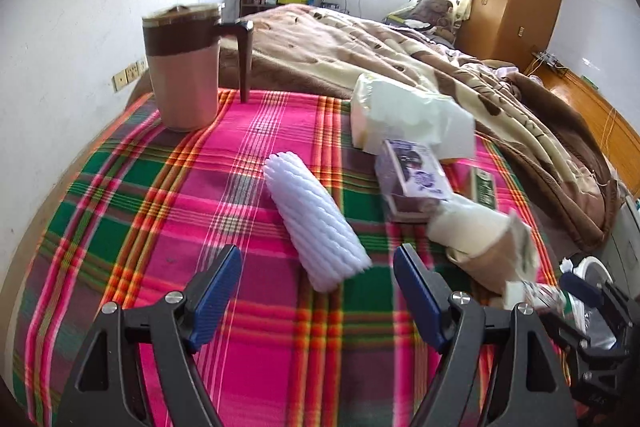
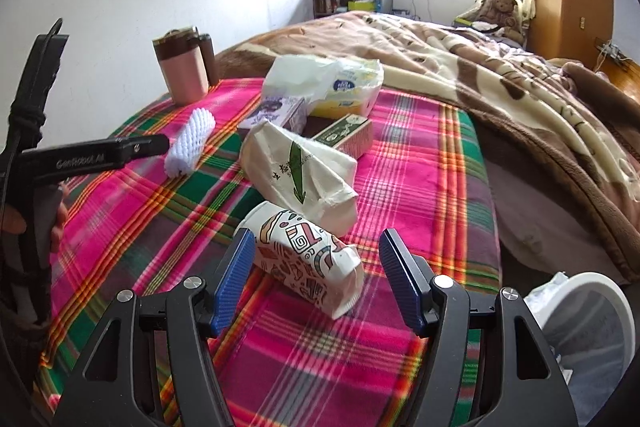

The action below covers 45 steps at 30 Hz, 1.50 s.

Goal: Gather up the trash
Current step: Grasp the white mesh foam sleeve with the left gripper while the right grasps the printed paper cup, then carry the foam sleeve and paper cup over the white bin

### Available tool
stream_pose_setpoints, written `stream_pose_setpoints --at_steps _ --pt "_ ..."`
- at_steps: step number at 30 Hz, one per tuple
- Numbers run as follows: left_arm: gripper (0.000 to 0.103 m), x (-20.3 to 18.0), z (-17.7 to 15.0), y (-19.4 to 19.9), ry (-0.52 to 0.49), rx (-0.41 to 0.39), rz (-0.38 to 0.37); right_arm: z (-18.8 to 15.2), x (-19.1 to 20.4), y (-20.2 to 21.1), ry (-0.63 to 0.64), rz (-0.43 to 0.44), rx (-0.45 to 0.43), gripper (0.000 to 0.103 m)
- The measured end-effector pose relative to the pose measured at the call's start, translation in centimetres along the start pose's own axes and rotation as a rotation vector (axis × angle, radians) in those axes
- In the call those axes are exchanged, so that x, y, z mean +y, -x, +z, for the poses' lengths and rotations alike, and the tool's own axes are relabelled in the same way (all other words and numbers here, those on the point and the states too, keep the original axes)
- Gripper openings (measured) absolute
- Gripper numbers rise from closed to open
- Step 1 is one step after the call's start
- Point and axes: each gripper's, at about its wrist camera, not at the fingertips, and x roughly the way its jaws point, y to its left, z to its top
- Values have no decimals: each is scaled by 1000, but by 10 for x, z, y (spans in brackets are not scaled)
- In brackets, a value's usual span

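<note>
While the right gripper (image 2: 316,279) is hovering with its blue-padded fingers (image 2: 234,281) spread wide around a crushed white paper cup with colourful doodle print (image 2: 304,263), nothing is being squeezed. Its left pad is sitting at the cup's rim. Wide open and empty, the left gripper (image 1: 318,299) is facing a white ribbed foam fruit sleeve (image 1: 316,223) lying on the pink-and-green plaid blanket (image 1: 160,207). A cream paper bag with a green arrow (image 2: 300,175) is lying just behind the cup.

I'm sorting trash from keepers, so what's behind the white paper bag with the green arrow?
Behind the paper bag lie a purple box, a green box and a tissue pack. The bag covers the boxes' near ends.
</note>
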Motion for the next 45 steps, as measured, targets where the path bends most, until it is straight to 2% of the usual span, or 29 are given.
stream_pose_setpoints --at_steps 9,15,20,23,25,27,28,30,45 --pt "80 5 15 -32 7 34 28 -4 4 -12 -9 74 69 66" --pt "79 3 17 -43 7 50 34 -7 8 -13 -8 77 85 61" --pt "67 4 17 -52 14 88 38 -11 9 -16 -8 72 106 45" --pt "61 4 16 -53 10 93 43 -13 11 -15 -9 71 105 43" --pt "49 5 15 -54 11 100 40 -13 11 -15 -13 73 105 42" --pt "43 4 14 -54 6 105 41 -13 11 -14 -17 65 101 40" --pt "39 4 14 -53 7 104 42 -13 10 -13 -18 66 99 33" --pt "34 3 13 -51 6 103 38 -14 10 -10 -22 61 92 32" --pt "31 1 -7 -19 10 76 10 -19 11 10 -44 79 48 32"
